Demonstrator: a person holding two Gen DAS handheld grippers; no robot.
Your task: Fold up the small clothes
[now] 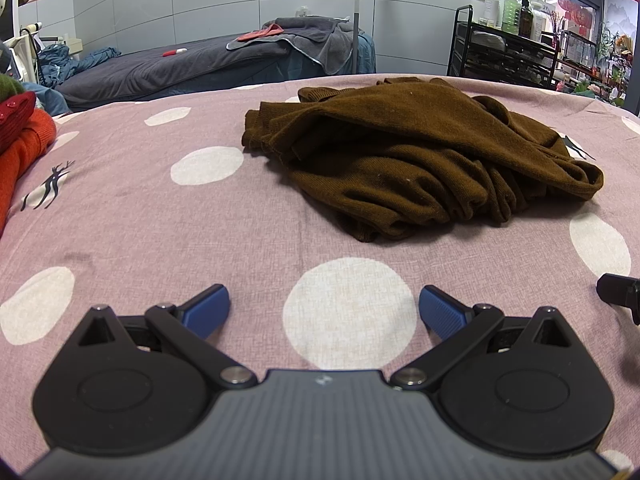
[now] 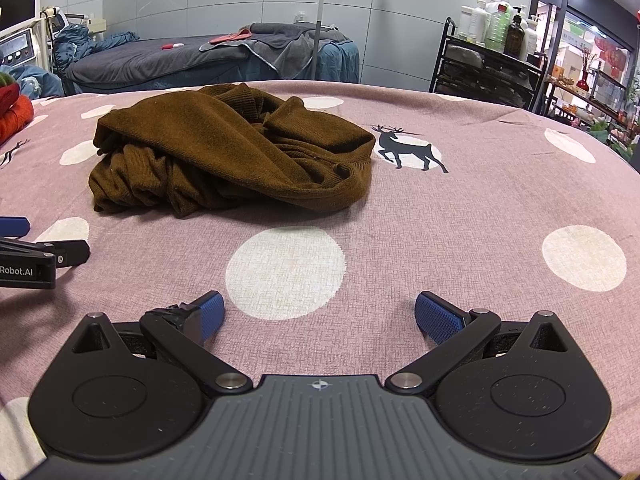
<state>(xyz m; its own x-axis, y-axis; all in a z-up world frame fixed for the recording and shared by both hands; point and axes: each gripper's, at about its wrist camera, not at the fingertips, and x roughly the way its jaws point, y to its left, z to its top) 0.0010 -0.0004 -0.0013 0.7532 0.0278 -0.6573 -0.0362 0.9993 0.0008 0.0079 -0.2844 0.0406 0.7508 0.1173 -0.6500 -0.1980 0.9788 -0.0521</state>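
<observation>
A brown knit garment (image 1: pixel 424 156) lies crumpled in a heap on the pink spotted sheet (image 1: pixel 160 224); in the right wrist view the same brown garment (image 2: pixel 232 156) sits ahead and to the left. My left gripper (image 1: pixel 324 312) is open, low over the sheet, well short of the heap, nothing between its blue pads. My right gripper (image 2: pixel 320 316) is open too and holds nothing, with the heap ahead of it. The left gripper (image 2: pixel 24 244) shows at the left edge of the right wrist view.
Folded red and orange clothes (image 1: pixel 20 136) are stacked at the sheet's left edge. A grey massage bed (image 1: pixel 208 60) with towels stands behind. A black shelf cart (image 1: pixel 504 52) with bottles is at the back right. A deer print (image 2: pixel 408 150) marks the sheet right of the heap.
</observation>
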